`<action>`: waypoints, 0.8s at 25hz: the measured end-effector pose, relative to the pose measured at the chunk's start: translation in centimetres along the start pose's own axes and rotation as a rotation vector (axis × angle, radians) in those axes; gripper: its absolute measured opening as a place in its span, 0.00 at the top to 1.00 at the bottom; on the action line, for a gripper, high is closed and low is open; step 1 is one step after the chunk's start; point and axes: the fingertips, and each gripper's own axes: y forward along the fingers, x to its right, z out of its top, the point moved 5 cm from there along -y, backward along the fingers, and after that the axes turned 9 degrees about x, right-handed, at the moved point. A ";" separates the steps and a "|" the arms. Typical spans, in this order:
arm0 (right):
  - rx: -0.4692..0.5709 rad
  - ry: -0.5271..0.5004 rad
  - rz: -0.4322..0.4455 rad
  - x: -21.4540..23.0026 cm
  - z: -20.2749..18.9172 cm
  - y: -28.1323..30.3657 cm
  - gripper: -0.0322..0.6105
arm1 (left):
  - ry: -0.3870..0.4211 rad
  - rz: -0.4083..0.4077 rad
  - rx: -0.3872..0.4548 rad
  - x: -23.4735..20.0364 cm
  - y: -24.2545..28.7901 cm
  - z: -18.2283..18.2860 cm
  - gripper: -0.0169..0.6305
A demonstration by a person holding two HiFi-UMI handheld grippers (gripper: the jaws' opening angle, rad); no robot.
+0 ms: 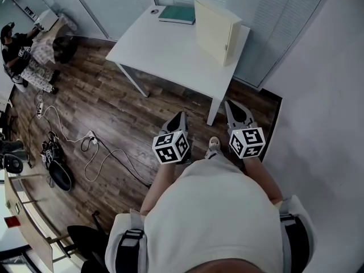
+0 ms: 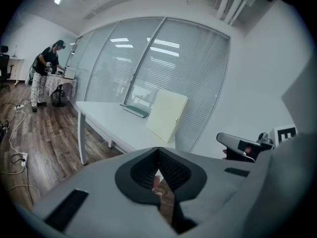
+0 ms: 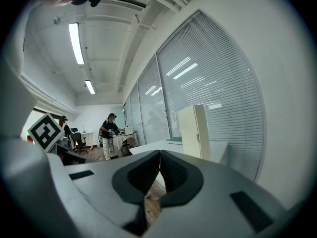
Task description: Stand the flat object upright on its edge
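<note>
At the far left of the head view, a person (image 1: 17,50) is being seen standing in the background, and cables (image 1: 85,149) are being left trailing across the wooden floor (image 1: 125,118). Further right, the left hand-held gripper (image 1: 179,118) is being held out over that floor, short of the white desk (image 1: 165,56) and well apart from everything on it. In the left gripper view its jaws are being pressed together tip to tip, clenched, with nothing being grasped between them. On the desk, a green book (image 1: 177,14) is being left lying flat near the far edge. Just to its right, the flat object (image 1: 213,30), a cream, binder-like slab, is being supported on its own edge. It is standing upright at the desk's right end, close to the blinds (image 1: 278,10), and is not being touched by either tool. Furthest right, the right hand-held gripper (image 1: 236,111) is being pointed toward the desk's near right corner, apart from the flat object. In the right gripper view its jaws are likewise being held clenched and empty.
</note>
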 end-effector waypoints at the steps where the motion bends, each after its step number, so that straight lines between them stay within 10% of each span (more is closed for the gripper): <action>1: 0.001 0.000 0.001 -0.1 0.0 0.0 0.92 | 0.001 0.000 0.001 -0.1 0.0 0.0 0.95; 20: 0.031 -0.006 -0.028 -0.3 0.2 -0.6 0.92 | 0.010 -0.003 0.000 -0.1 -0.4 0.2 0.95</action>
